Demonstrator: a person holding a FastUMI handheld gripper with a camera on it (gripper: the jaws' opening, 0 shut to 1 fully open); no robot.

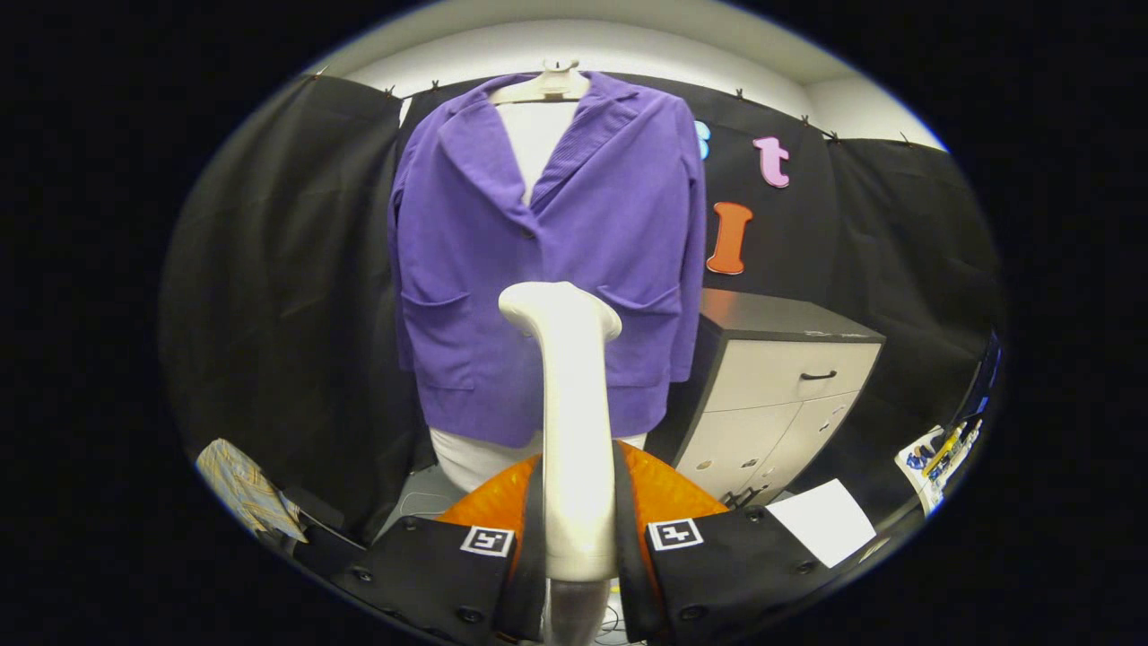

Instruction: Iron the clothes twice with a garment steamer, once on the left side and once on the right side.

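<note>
A purple jacket (pixel 547 242) hangs on a white hanger (pixel 549 82) over a white mannequin torso (pixel 484 458), straight ahead against the booth wall. My gripper (pixel 578 529) is shut on the white garment steamer (pixel 574 413), both fingers pressing its upright handle. The steamer's head (pixel 558 309) rises beyond the fingertips and sits in front of the jacket's lower middle, between the two pockets. I cannot tell whether the head touches the cloth.
A grey cabinet (pixel 780 386) with a drawer and doors stands to the right of the jacket. A white sheet of paper (pixel 821 520) lies near the right finger. Patterned cloth (pixel 247 489) lies low at the left. Small coloured items (pixel 942 453) sit at the far right.
</note>
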